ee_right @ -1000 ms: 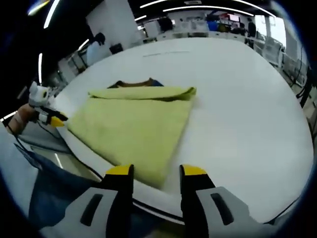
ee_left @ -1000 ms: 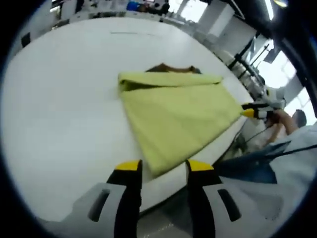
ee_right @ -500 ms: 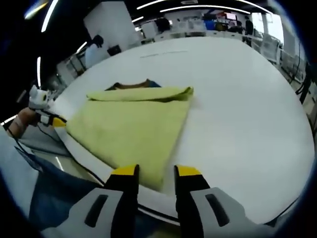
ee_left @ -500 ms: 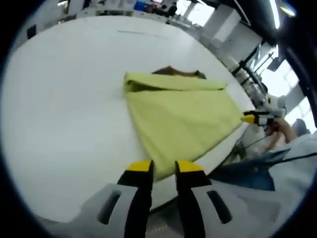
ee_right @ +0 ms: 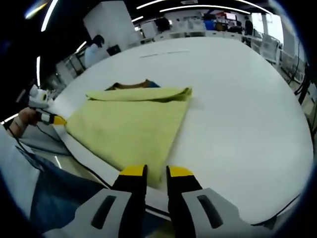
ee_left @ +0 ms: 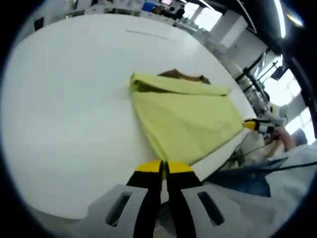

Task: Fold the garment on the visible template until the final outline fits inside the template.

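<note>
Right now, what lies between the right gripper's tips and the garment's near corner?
Nothing: in the right gripper view the right gripper is right at the yellow garment's corner.

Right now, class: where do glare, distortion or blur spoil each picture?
Left gripper view: windows at right blow out white; fisheye bows the table edge. Right gripper view: ceiling lights streak, the background is soft, yet the yellow garment stays evenly lit.

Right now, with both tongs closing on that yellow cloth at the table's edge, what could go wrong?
The left tongs look almost shut at the near corner of the yellow garment; they may pinch just one layer, so the fold peels apart. The right tongs grip beside the table edge, so the cloth could slide off. A pull could also shift it off the brown template.
</note>
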`<state>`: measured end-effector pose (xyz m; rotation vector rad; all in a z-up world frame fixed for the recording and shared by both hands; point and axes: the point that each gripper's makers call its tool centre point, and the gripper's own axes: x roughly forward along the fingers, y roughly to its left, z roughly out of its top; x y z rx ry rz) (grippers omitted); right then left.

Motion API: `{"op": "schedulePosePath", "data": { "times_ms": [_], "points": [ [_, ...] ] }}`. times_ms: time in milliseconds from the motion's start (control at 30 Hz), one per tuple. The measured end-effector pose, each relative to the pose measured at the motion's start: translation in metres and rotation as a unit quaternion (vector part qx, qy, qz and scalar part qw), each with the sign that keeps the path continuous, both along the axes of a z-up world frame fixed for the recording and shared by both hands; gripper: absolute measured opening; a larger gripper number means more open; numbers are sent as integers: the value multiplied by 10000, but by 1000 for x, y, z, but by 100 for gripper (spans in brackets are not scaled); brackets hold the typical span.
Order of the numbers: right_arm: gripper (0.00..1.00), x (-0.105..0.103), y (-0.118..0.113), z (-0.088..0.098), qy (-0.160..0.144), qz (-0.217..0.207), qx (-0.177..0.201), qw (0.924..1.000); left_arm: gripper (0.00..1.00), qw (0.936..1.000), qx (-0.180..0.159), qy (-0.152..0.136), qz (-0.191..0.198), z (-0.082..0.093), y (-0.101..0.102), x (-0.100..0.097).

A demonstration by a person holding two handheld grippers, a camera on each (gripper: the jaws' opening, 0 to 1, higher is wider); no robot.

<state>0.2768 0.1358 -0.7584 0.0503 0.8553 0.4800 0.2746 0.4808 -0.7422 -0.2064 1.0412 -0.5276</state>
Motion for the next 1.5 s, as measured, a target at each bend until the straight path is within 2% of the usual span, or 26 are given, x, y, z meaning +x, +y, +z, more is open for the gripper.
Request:
{"op": "schedulePosePath", "data": {
  "times_ms": [433, 700, 967, 1067, 1267, 1500],
  "points": [
    [6, -3, -1, 0, -38, 98, -181, 9998, 0, 9999, 87, 56, 63, 0, 4, -2],
    [1, 0, -10, 3, -148, 185, -481, 9986, 0, 9998, 130, -10, 163, 3, 7, -1],
    [1, -3, -9, 9, -168, 158, -392, 9990, 0, 9998, 156, -59, 113, 11, 8, 0],
    [1, -2, -8, 9, -163, 92, -253, 9995, 0, 9998, 197, -59, 84, 10, 8, -1],
    [14, -2, -10, 9, -203, -5, -219, 9996, 0, 9998, 201, -37, 74, 8, 8, -2],
    [15, -5, -3, 8, -127, -2, -77, 9999, 0, 9998, 207, -23, 63, 7, 8, -3]
  ]
}}
